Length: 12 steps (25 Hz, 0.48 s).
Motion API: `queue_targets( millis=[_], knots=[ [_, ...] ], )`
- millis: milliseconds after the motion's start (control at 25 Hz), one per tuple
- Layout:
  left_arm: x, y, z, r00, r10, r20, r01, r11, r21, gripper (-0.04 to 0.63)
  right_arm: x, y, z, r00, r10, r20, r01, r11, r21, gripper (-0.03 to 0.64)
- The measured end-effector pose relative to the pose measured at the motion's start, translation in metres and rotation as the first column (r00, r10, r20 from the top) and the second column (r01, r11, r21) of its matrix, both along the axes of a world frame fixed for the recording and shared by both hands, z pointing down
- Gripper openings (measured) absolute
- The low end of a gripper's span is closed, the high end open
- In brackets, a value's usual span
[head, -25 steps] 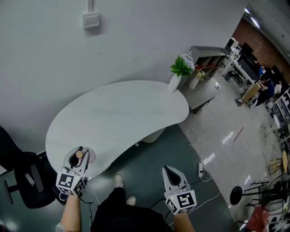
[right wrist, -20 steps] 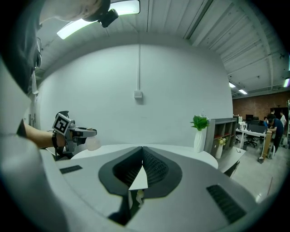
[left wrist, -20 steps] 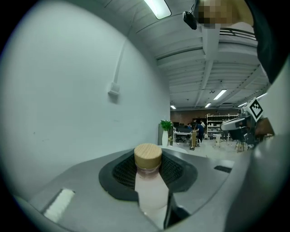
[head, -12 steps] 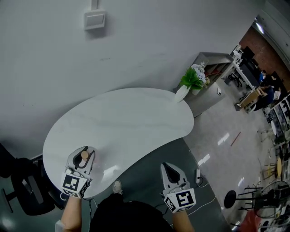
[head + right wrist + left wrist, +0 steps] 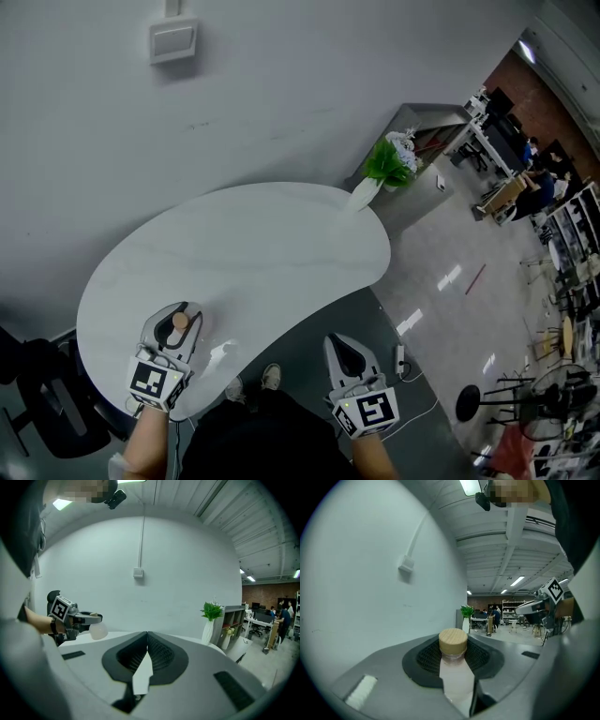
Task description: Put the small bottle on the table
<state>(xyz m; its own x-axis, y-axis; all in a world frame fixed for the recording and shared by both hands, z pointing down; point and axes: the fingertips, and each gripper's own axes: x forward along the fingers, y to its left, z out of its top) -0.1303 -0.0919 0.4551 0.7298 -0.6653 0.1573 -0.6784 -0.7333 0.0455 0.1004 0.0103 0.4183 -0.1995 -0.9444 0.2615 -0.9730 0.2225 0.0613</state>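
Observation:
A small frosted bottle [image 5: 453, 667] with a round wooden cap sits between the jaws of my left gripper [image 5: 178, 323], which is shut on it. In the head view the bottle [image 5: 182, 325] hangs over the near left part of the white kidney-shaped table [image 5: 253, 253]. From the right gripper view, the left gripper [image 5: 77, 618] carries the bottle [image 5: 98, 630] above the tabletop. My right gripper [image 5: 349, 356] hovers over the floor off the table's front edge, jaws pressed together with nothing in them.
A white vase with a green plant [image 5: 375, 173] stands at the table's far right tip. A black office chair [image 5: 37, 394] is at the left. A grey shelf unit [image 5: 441, 131] is behind the table, with people and desks far back.
The view has shifted slightly, and the left gripper with the bottle now sits a little further in over the table's near left part. The right gripper stays shut off the front edge.

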Motion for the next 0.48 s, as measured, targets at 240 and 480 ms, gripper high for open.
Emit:
queue_targets(
  millis=[240, 480],
  knots=[
    [0.021, 0.004, -0.02, 1.0, -0.003, -0.019, 0.004, 1.0, 0.028, 0.114, 0.02, -0.031, -0.004, 0.999, -0.039, 0.026, 0.038, 0.999, 0.035, 0.006],
    [0.03, 0.008, -0.03, 0.999, -0.054, -0.011, 0.054, 0.998, 0.029, 0.114, 0.031, -0.052, -0.013, 0.995, -0.093, 0.032, 0.091, 0.993, 0.07, 0.006]
  ],
)
